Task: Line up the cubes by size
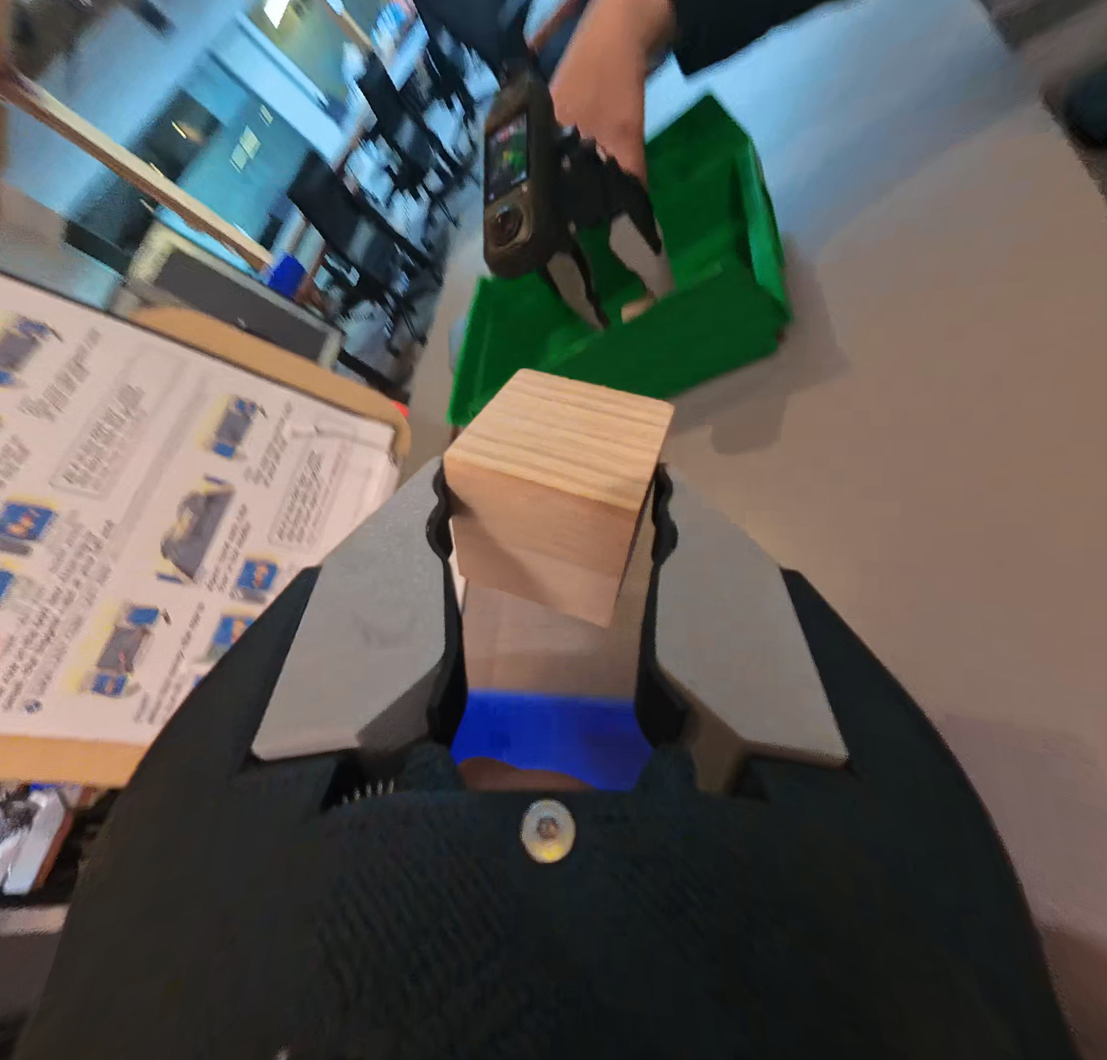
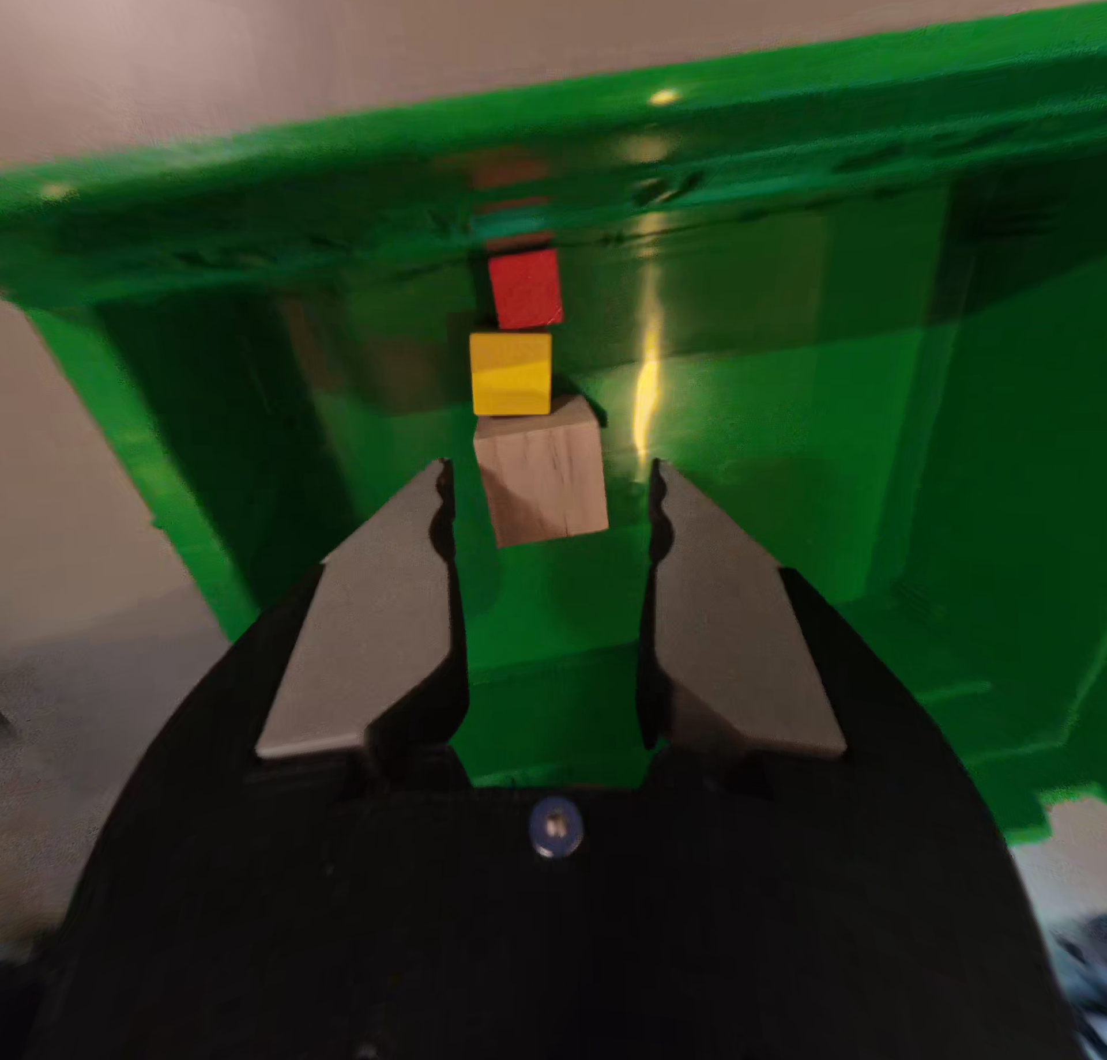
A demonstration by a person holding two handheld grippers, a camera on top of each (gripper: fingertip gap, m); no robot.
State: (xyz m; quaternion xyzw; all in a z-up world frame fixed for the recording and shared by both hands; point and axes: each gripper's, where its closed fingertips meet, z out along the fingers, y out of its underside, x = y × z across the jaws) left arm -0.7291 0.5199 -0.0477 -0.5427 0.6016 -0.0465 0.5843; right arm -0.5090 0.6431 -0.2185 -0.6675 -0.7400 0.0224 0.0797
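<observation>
Pale tabletop (image 1: 898,432), blurred workshop shelving behind. Green bin (image 1: 719,336) on it, printed instruction sheet (image 1: 180,492) to one side. Left gripper (image 1: 548,492) — fingers pinching a large plain wooden cube (image 1: 557,492), held above the table, tilted, one corner pointing down; no long axis. Right gripper (image 2: 550,492) — fingers spread, nothing between them, reaching into the bin. Inside: smaller wooden cube (image 2: 542,480), yellow cube (image 2: 510,375), red cube (image 2: 525,288), in a row running away from the gripper, nearly touching.
</observation>
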